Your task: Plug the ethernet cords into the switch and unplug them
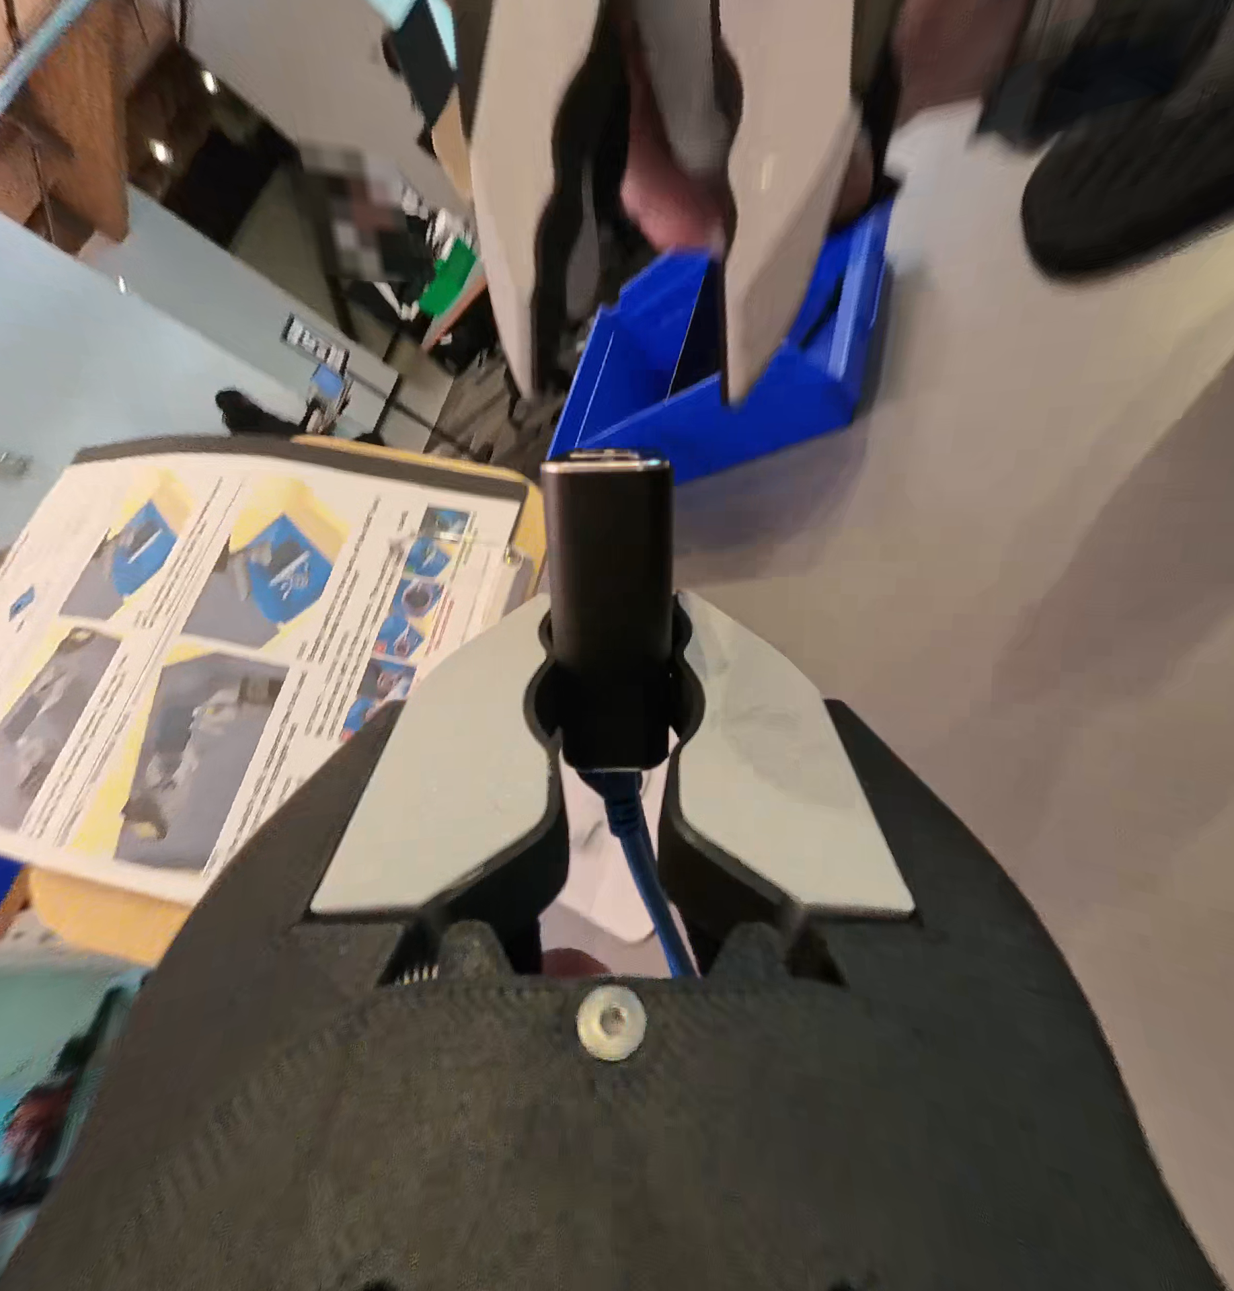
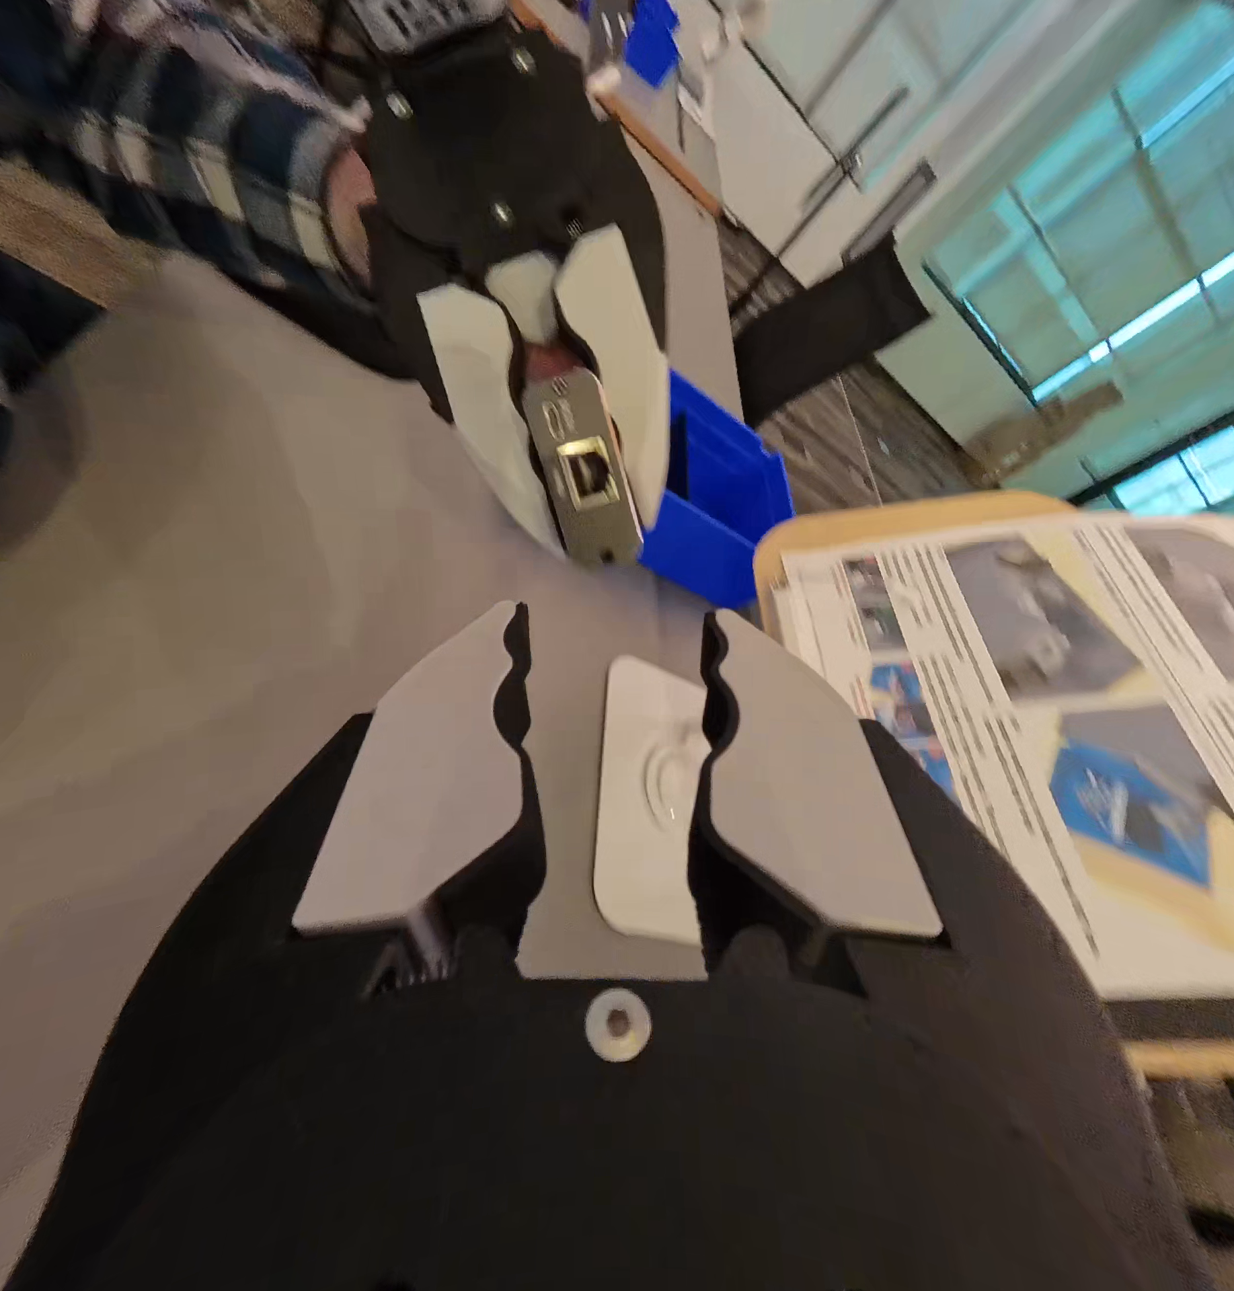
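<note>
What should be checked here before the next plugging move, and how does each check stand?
1. Left gripper clamps the black switch: ok, both pads press on its sides.
2. Switch's port faces the right gripper: ok.
3. Blue cord joined at the switch's rear end: ok.
4. Right gripper holds a cord to plug in: not ok, jaws open on nothing.
5. Another loose cord within sight: cannot tell; none shows on the grey table or in the blue bin.

blue bin [image 2: 729,489] on grey table [image 2: 250,559] | illustrated sheet [image 2: 1061,698] on wooden board [image 2: 879,520] | white plate [image 2: 642,789]
</note>
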Demonstrator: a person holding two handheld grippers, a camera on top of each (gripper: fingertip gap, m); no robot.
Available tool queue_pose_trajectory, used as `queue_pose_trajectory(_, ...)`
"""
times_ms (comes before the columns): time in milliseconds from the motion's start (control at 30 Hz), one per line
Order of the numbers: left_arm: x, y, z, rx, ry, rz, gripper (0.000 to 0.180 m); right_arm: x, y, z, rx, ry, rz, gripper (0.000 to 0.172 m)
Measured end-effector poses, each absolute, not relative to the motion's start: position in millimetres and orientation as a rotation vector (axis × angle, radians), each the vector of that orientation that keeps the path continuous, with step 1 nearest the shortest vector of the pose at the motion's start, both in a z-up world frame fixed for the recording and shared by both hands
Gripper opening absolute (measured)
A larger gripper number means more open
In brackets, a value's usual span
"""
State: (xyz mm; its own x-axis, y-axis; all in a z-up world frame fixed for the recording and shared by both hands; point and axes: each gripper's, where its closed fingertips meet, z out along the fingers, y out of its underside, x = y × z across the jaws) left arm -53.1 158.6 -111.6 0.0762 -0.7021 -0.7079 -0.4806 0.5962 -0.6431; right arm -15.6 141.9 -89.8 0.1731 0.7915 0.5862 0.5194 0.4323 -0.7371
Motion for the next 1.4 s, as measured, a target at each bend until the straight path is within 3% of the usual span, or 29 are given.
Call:
queue_pose_trajectory(200,-45.5,140.0,-101.2,-0.972,1.566,-0.430,0.027,-59.2,128.7,-80.3,-1.073,-1.490,0.410,0.027)
queue_pose_trajectory(333,-45.5,139.9,-104.2,-0.964,1.578,-0.483,0.026,-60.7,128.3,-81.7,-1.099,-1.511,0.364,0.025)
queue_pose_trajectory(367,-46.2,145.3,-105.8,-0.971,1.574,-0.448,0.029,-60.3,131.4,-84.1,-1.136,-1.524,0.333,0.025)
queue_pose_trajectory(433,-50.8,161.6,-107.8,-0.991,1.556,-0.333,0.052,-54.1,139.9,-85.8,-1.205,-1.549,0.224,0.025)
queue_pose_trajectory(467,-53.8,167.3,-108.2,-1.002,1.559,-0.288,0.052,-49.1,145.1,-87.2,-1.247,-1.570,0.147,0.025)
queue_pose_trajectory(633,-52.3,176.1,-109.0,-0.991,1.637,-0.099,0.047,-36.4,158.7,-96.3,-1.440,-1.697,-0.101,0.025)
queue_pose_trajectory(733,-45.5,174.0,-114.5,-0.983,1.689,-0.079,0.029,-38.7,162.1,-99.2,-1.500,-1.737,-0.161,0.025)
queue_pose_trajectory(933,-46.5,178.0,-106.2,-1.016,1.601,-0.162,0.024,-42.6,164.0,-89.6,-1.487,-1.707,-0.177,0.025)
queue_pose_trajectory(1000,-48.9,179.6,-101.4,-1.018,1.567,-0.204,0.024,-43.5,162.4,-75.2,-1.440,-1.641,-0.114,0.042)
queue_pose_trajectory(1133,-50.6,169.2,-90.4,-0.976,1.521,-0.423,0.023,-34.3,159.1,-66.7,-1.410,-1.568,0.050,0.047)
queue_pose_trajectory(1233,-50.3,160.6,-88.1,-0.947,1.519,-0.561,0.023,-36.3,158.8,-75.2,-1.383,-1.568,0.117,0.041)
queue_pose_trajectory(1300,-49.7,158.7,-89.5,-0.938,1.521,-0.598,0.023,-39.9,157.0,-77.8,-1.356,-1.575,0.151,0.025)
queue_pose_trajectory(1400,-48.8,156.3,-91.6,-0.914,1.521,-0.612,0.024,-39.3,154.3,-78.8,-1.339,-1.600,0.151,0.024)
